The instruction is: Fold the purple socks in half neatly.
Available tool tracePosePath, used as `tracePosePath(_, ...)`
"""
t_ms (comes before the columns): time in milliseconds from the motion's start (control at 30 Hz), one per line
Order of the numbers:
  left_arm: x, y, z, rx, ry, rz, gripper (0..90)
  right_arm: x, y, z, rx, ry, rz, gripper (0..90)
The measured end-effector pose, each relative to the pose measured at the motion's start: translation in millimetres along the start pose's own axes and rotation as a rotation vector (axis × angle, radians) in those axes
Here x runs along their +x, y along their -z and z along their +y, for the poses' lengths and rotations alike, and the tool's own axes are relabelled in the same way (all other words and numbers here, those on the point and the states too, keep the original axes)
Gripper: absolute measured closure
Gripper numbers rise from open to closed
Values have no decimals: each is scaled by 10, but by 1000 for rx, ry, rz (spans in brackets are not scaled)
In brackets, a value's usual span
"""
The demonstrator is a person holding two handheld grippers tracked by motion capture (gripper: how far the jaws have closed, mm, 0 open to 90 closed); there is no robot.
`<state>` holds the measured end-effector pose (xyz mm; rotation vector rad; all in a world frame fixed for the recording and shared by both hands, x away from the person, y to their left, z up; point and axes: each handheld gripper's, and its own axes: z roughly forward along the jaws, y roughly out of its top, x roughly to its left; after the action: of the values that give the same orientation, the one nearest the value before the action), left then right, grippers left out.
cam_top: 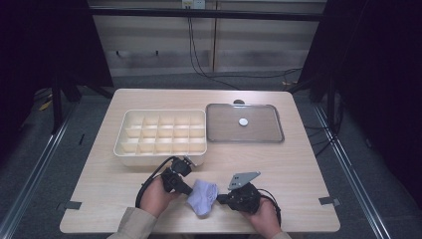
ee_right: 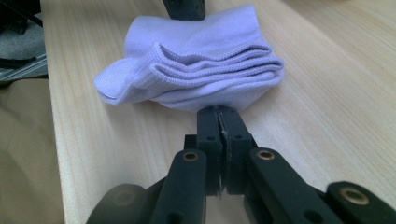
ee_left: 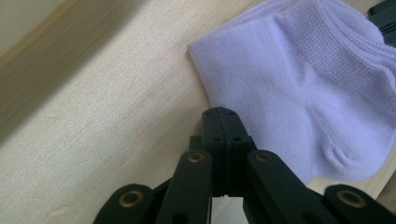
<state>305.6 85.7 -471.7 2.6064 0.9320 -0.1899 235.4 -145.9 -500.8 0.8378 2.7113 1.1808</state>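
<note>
Both tongs closed: left tongs (ee_left: 223,122) pinching the sock's (cam_top: 203,195) edge, right tongs (ee_right: 219,120) clamped on its folded cuff side, sock bunched on the surface (cam_top: 293,164) near front edge; folding looks partway, divider tray (cam_top: 161,133) unfilled.

Both grippers' fingers (ee_left: 219,122) pressed together

A cream tray (cam_top: 130,155) divided into a grid of small compartments is set on the far left part of a light wooden table (cam_top: 293,174). Just beside it, to the right, a clear grey lid (cam_top: 219,124) is laid flat, with a small white round thing (cam_top: 243,121), perhaps a knob, seen at its middle. Strips of grey tape (cam_top: 329,201) are stuck at the table's near corners. Black cables (cam_top: 199,64) are draped down the wall behind.
</note>
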Motion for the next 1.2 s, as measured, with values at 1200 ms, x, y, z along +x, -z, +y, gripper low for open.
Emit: tracePosePath(1200,-119,1,118,-12,-14,-65,836,-2,0,1,1,2,3,877)
